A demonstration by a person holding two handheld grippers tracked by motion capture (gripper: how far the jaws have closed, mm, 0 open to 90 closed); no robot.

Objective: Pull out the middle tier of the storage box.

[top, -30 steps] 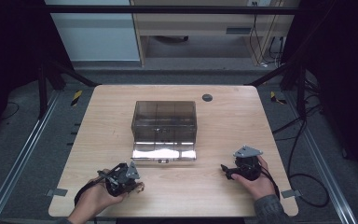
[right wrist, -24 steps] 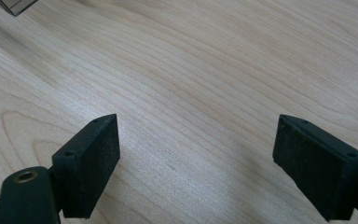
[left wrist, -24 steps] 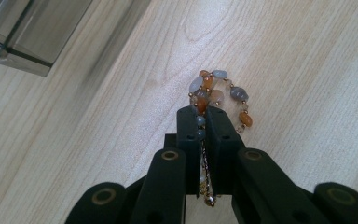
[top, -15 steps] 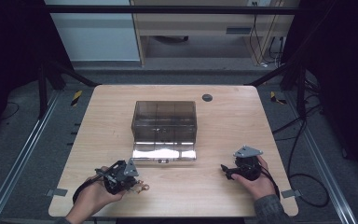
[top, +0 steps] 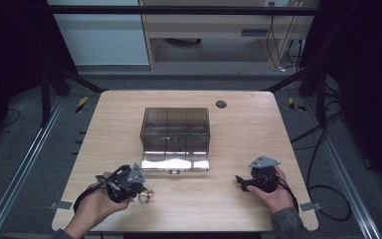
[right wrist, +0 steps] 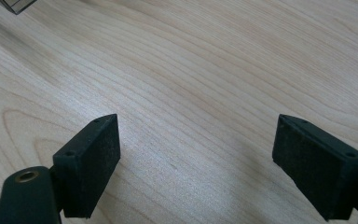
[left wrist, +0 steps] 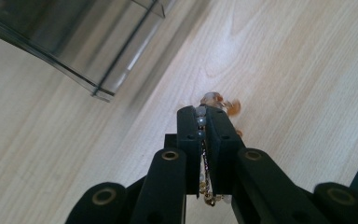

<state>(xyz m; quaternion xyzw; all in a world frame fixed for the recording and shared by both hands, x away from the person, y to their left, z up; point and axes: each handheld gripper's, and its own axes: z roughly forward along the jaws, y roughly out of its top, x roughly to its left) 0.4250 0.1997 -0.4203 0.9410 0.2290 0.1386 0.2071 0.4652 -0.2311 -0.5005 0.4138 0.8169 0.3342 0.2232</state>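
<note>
My left gripper (left wrist: 203,112) (top: 140,190) is shut on a beaded bracelet (left wrist: 200,122), a string of pale and orange beads with a gold chain. The beads hang out past the tips just above the table, and the bracelet (top: 146,196) shows as a small loop at the jaws. A smoky clear plastic box (top: 175,130) with its lid (top: 175,162) folded down flat toward me sits in the middle of the table, just up and right of the left gripper. My right gripper (right wrist: 196,154) (top: 239,180) rests low over the bare wood at the front right, open, with nothing between its pads.
The wooden table (top: 248,124) has a small dark round cap (top: 221,104) near its far edge. Black frame bars and cables (top: 323,149) run along both sides. A corner of the box (left wrist: 98,70) lies close to the left gripper's upper left.
My left gripper has lifted a little with the bracelet and shifted slightly toward the box. The right gripper has stayed where it was.
</note>
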